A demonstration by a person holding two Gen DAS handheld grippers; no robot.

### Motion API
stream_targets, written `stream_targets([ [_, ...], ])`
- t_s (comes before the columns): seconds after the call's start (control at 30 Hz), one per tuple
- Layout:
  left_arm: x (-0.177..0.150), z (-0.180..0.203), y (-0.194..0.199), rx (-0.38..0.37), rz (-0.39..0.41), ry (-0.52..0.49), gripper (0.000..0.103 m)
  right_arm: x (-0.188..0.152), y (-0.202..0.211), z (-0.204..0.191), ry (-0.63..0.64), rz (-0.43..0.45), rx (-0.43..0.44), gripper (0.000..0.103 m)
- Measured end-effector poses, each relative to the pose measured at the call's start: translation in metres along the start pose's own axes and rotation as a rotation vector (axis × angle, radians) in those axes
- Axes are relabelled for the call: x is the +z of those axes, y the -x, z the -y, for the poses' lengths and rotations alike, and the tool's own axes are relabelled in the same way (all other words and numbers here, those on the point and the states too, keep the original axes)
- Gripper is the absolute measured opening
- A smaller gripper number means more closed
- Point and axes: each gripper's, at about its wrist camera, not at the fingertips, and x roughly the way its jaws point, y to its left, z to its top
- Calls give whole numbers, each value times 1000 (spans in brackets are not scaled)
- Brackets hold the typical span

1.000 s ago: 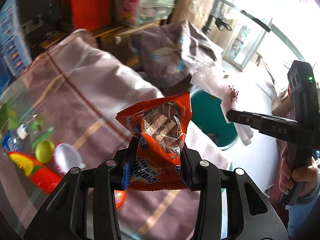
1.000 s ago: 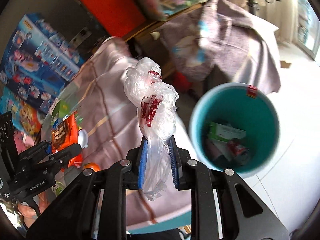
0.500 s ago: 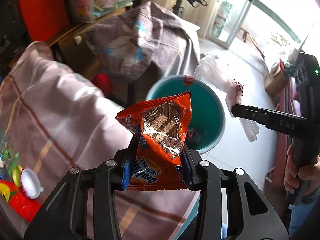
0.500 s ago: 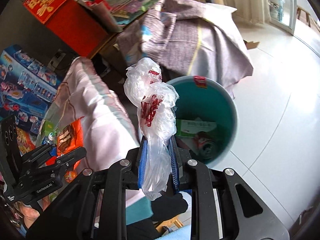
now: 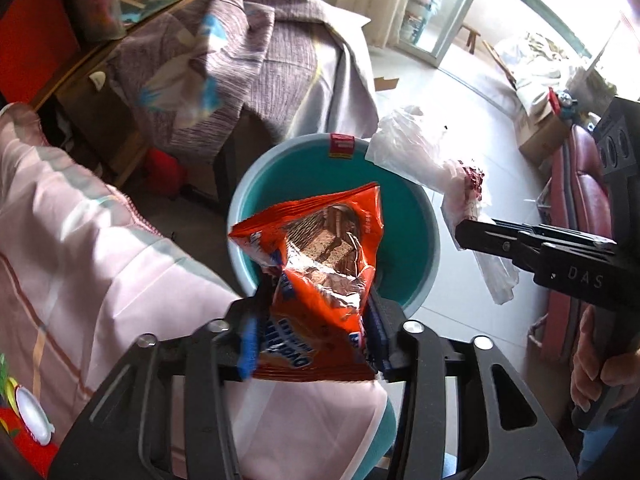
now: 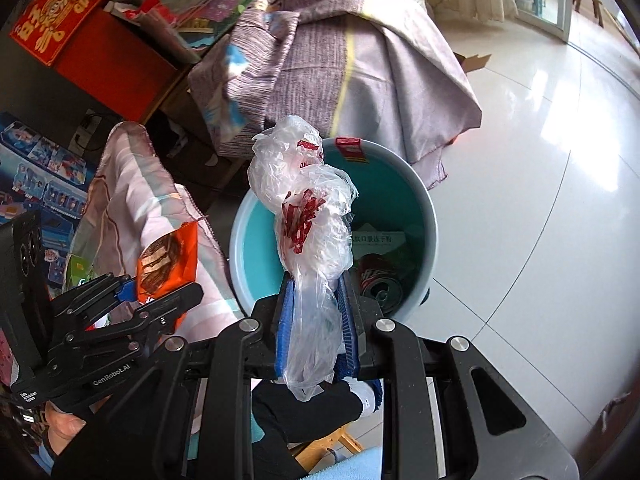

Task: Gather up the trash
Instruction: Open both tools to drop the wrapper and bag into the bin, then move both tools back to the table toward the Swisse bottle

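My left gripper [image 5: 316, 312] is shut on an orange snack wrapper [image 5: 320, 264] and holds it over the near rim of a teal trash bin [image 5: 292, 172] on the floor. My right gripper [image 6: 316, 300] is shut on a crumpled clear plastic bag [image 6: 308, 208] with red print, held above the same bin [image 6: 428, 220]. The bin holds a can and paper trash. The left gripper with its wrapper [image 6: 168, 248] shows at the left of the right wrist view. The right gripper with its bag [image 5: 432, 160] shows at the right of the left wrist view.
A table with a pink striped cloth [image 5: 80, 240] lies left of the bin, with small items at its near left corner. Furniture draped in purple-grey cloth [image 6: 340, 64] stands behind the bin. White tiled floor [image 6: 540, 160] spreads to the right. Boxes stack at the back left.
Both grippers have swung from over the table towards the bin with their trash still held. The bin now sits directly beneath and ahead of both.
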Motion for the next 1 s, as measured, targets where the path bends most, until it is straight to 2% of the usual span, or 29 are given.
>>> stream_targets([
  [0.37,1,-8,-10,2,-13,35,73,4,-10,1,-4,-22,-16,21],
  [0.5,-4,-14,-2,6,1,50,88,3,-15,-3,1,-33,-14,23],
  [0.53,-5,-14,0,7,8,54,90,3,-15,-4,1,-36,-15,27],
  [0.63,-8,-18,6,-3,22,69,91,4,-15,-8,-6,-29,-13,56],
  [0.7,-11,-21,9,-5,28,78,92,4,-14,-11,4,-22,-24,57],
  [0.83,-17,-27,14,-2,28,91,93,3,-13,-15,-3,-20,-43,69],
  [0.87,-19,-29,14,-1,27,94,93,3,-14,-15,-5,-23,-49,76],
  [1.0,-27,-38,19,-4,26,120,93,0,-17,-18,-29,-47,-68,79],
])
